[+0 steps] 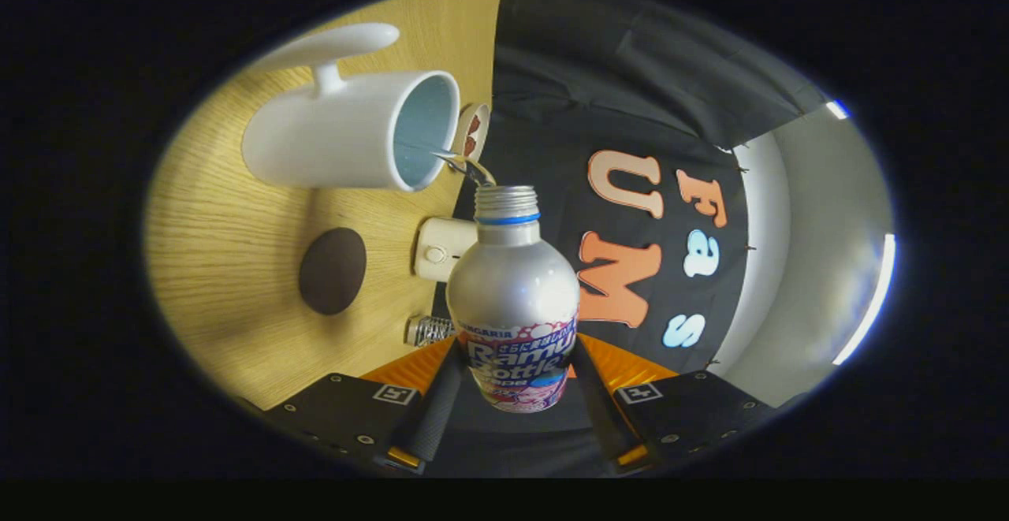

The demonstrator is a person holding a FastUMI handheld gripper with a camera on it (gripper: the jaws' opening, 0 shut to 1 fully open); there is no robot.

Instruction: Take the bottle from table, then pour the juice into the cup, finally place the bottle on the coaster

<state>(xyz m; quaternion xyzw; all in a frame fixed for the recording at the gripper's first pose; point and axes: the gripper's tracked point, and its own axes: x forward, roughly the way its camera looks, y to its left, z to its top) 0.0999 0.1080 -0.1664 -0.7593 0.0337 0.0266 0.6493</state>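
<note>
A light wooden table [221, 269] with fine grain runs along one side of the rolled view, and the booth's black cloth wall [567, 95] takes the other side, with a pale wall beyond it. The gripper [516, 371] is clenched on a silver aluminium bottle [512, 284], both fingers [437, 403] pressing against the sides of its printed lower body. The bottle is uncapped, its threaded neck with a blue ring pointing away from the fingers. A thin stream of clear liquid [465, 165] arcs from the bottle's mouth over the rim of a white mug [339, 139], whose opening faces the bottle and whose handle points away from it. On the table near the bottle lies a round dark brown coaster [332, 270], apart from the mug. A small white device [441, 249] and a metal spring-like object [430, 330] sit just beside the bottle's body, and a small white dish with red marks [473, 131] shows just beyond the mug's rim.
</note>
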